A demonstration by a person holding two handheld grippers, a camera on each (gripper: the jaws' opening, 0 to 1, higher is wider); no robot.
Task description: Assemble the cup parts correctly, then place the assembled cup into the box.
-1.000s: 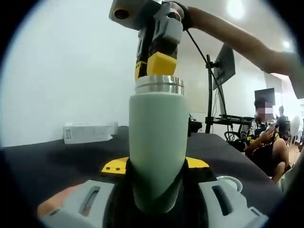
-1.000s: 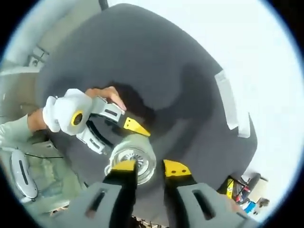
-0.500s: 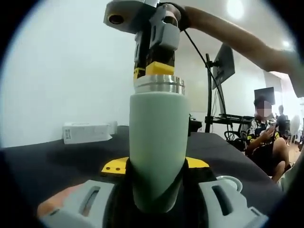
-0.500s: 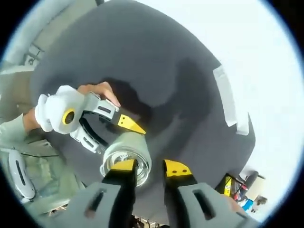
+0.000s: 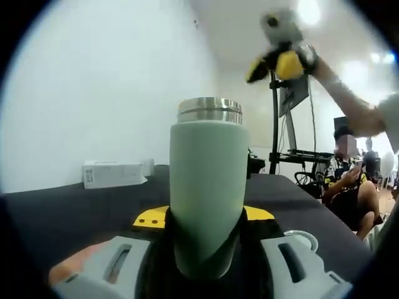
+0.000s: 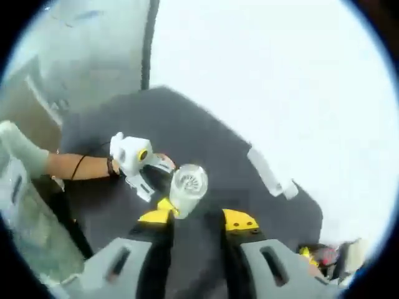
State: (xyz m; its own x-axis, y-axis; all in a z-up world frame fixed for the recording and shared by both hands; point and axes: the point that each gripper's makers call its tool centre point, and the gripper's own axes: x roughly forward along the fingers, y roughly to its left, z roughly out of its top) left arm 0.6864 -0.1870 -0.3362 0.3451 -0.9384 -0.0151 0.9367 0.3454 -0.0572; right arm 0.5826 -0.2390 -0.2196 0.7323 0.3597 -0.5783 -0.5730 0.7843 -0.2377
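Both jaws grip the cup (image 5: pixel 206 187), its base hidden.

Grey claw (image 5: pixel 206 218) bodies, yellow tips; dark wristband (image 6: pixel 111 166).

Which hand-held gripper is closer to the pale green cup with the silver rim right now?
Left. The left hand-held gripper is clamped around the pale green cup with the silver rim, holding it upright. The right hand-held gripper is lifted well above it, touching nothing.
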